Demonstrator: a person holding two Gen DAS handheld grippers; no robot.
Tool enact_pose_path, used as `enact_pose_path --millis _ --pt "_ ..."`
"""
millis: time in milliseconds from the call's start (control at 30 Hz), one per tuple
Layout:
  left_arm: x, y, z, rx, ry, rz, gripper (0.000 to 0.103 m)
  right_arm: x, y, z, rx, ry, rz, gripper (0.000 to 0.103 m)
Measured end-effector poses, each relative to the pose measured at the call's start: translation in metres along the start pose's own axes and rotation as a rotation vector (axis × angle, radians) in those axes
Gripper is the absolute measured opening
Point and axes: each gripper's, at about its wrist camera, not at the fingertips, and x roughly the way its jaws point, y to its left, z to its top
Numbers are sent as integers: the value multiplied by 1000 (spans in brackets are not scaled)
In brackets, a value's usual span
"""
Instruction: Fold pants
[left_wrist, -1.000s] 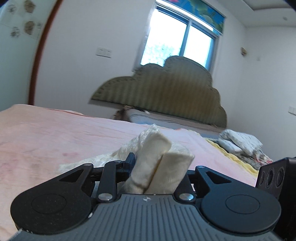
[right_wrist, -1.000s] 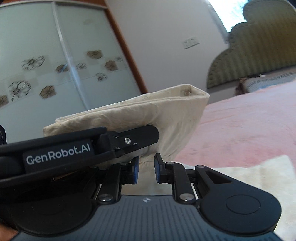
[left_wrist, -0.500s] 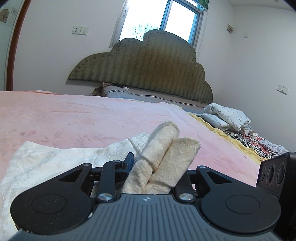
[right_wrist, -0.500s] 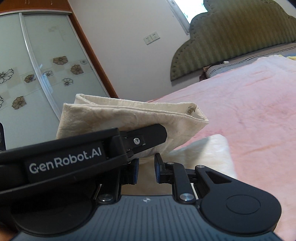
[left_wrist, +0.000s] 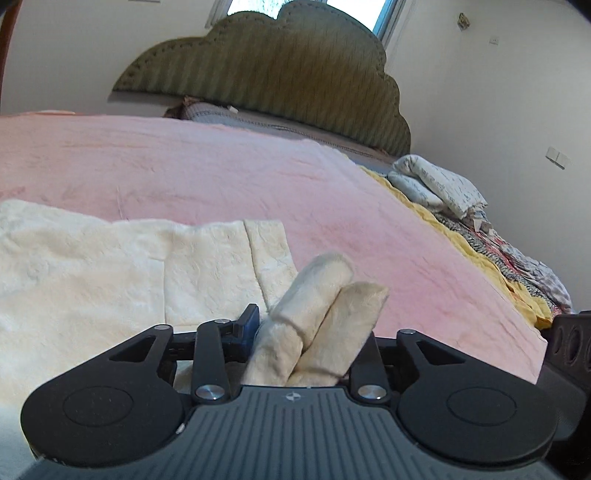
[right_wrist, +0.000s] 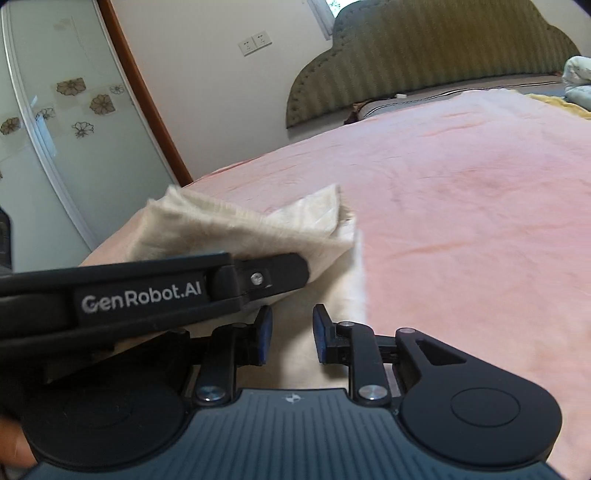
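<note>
The cream pants (left_wrist: 92, 266) lie spread on the pink bed (left_wrist: 221, 166). My left gripper (left_wrist: 310, 332) is shut on a folded bunch of the pants (left_wrist: 321, 288), which sticks out between its fingers just above the cloth lying flat. In the right wrist view the left gripper (right_wrist: 258, 275) crosses from the left, with the held fold (right_wrist: 236, 229) low over the bed. My right gripper (right_wrist: 290, 334) has its blue pads apart with nothing between them, over the edge of the pants (right_wrist: 354, 280).
A green padded headboard (left_wrist: 280, 66) stands at the far end. Crumpled bedding (left_wrist: 443, 184) lies along the right side of the bed. A glass wardrobe door (right_wrist: 55, 129) with flower prints stands to the left.
Both grippers have tipped down and come lower toward the bed. The held fold has dropped from mid-air to just above the flat part of the pants. The right gripper's pads have opened wider.
</note>
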Motion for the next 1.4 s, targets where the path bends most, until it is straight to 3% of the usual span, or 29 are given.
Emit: enact_pose_path --millis 67,167,300,433,600,733,800,867,900,933,1000,1100,1200,1300,1400 --pt "-2 0 -1 7 9 -25 46 -11 -8 -1 17 -10 -22 23" --pt "-10 -4 -5 37 14 -65 61 -24 -14 0 -11 -28 -157 30" --pt "-32 -3 -17 61 53 -141 63 -37 -19 0 -49 -60 -283 31" --pt "-69 15 -14 35 -8 -144 64 -41 -10 2 -79 -102 -315 31" --pt "-101 77 7 -151 -121 11 70 -29 25 14 -129 -117 -198 31" --pt "-101 120 12 -250 -85 106 70 -5 69 15 -225 -57 -46 31" --pt "-99 127 7 -224 -32 107 70 8 88 8 -303 2 2 31" --pt "-92 124 -3 -146 30 115 70 18 99 -4 -391 66 -16 31" --pt "-90 121 -12 -84 41 134 70 22 99 -10 -426 91 -44 36" --pt "-91 116 -18 -21 36 149 70 22 95 -16 -447 99 -70 50" --pt "-95 105 -25 80 19 180 70 13 82 -22 -442 79 -108 59" --pt "-108 109 -21 64 -22 164 70 -4 59 -18 -380 81 -91 59" --pt "-117 124 -12 -26 -64 136 73 -23 55 -15 -376 43 -152 60" --pt "-103 131 -12 -48 18 141 73 -30 57 -9 -321 12 -65 60" --pt "-101 116 -23 85 34 166 73 -14 65 -15 -345 71 -24 59"
